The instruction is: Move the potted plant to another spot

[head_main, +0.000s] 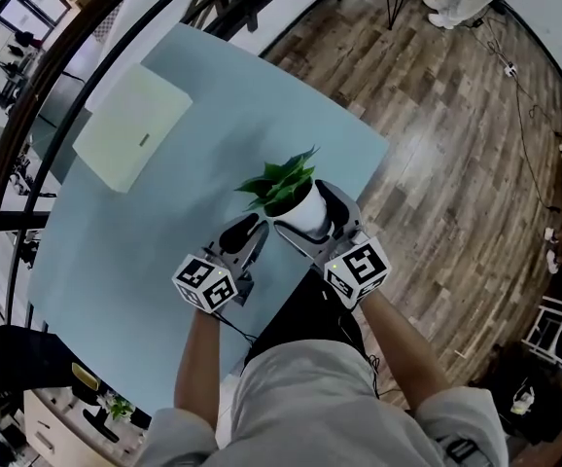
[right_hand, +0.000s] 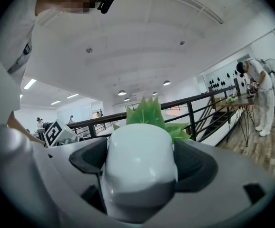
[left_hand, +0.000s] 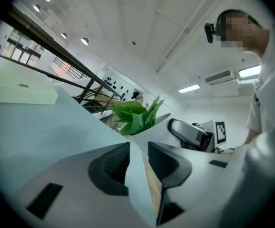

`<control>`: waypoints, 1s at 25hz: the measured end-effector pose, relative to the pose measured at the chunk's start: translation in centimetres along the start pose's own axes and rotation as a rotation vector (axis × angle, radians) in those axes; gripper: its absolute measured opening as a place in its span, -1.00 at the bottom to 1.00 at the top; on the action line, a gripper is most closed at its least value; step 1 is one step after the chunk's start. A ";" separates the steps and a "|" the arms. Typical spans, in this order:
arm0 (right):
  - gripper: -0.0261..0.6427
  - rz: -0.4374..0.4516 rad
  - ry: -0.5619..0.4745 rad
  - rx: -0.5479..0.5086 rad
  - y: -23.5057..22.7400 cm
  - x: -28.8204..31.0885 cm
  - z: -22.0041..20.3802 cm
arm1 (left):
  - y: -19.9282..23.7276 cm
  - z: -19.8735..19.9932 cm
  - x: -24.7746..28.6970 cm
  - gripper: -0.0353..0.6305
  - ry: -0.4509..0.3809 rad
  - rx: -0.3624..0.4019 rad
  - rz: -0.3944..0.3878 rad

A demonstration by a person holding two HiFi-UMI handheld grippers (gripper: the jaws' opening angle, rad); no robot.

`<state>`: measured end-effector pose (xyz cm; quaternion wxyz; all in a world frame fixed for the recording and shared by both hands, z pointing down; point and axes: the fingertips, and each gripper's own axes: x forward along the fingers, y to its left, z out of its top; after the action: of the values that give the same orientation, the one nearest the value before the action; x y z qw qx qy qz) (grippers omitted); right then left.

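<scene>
Now we hold the potted plant (head_main: 298, 202) with the right gripper (right_hand: 142, 165) clamped on its white pot, at the table's (head_main: 164, 232) three o'clock edge. The left gripper (left_hand: 138, 163), at the plant's eight o'clock, gapes empty. Next, we judge: carry it toward ten o'clock.

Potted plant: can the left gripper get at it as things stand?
Probably yes: the left gripper sits open just beside the potted plant, nothing between them. But the right gripper clamps the pot's sides, leaving little free surface to grab.
</scene>
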<state>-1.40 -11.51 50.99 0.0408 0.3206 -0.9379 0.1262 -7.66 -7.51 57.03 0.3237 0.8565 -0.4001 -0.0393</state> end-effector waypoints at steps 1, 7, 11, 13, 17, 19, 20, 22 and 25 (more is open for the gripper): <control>0.40 0.009 -0.003 0.007 0.0 -0.1 0.1 | -0.6 0.1 0.2 -0.42 -0.011 -0.020 -0.047; 0.40 0.076 -0.011 0.077 -0.2 -0.1 0.2 | -1.3 0.2 1.2 -0.20 -0.040 -0.085 -0.167; 0.40 0.126 -0.005 0.095 -0.4 -0.2 0.2 | -1.7 0.2 1.5 -0.20 0.002 -0.022 -0.209; 0.40 0.150 0.007 0.081 -0.4 -0.2 -0.1 | -1.9 -0.1 1.7 -0.22 0.045 0.018 -0.225; 0.41 0.202 0.037 0.035 -0.6 -0.2 -1.1 | -2.0 -0.9 2.3 -0.24 0.154 0.150 -0.225; 0.41 0.229 0.051 0.008 -0.8 -0.4 -1.7 | -2.1 -1.3 2.7 -0.25 0.190 0.201 -0.221; 0.41 0.240 0.057 -0.005 -0.9 -0.4 -2.0 | -2.0 -1.4 2.8 -0.25 0.201 0.219 -0.219; 0.41 0.254 0.071 -0.030 -1.1 -0.3 -2.4 | -1.9 -1.5 3.1 -0.25 0.211 0.242 -0.214; 0.41 0.263 0.094 -0.065 -1.4 -0.2 -3.2 | -1.5 -1.6 3.4 -0.25 0.227 0.281 -0.198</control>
<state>-0.42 -11.68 54.34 0.0782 0.1873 -0.9724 0.1152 -3.87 -8.37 58.02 0.2384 0.9274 -0.2765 0.0819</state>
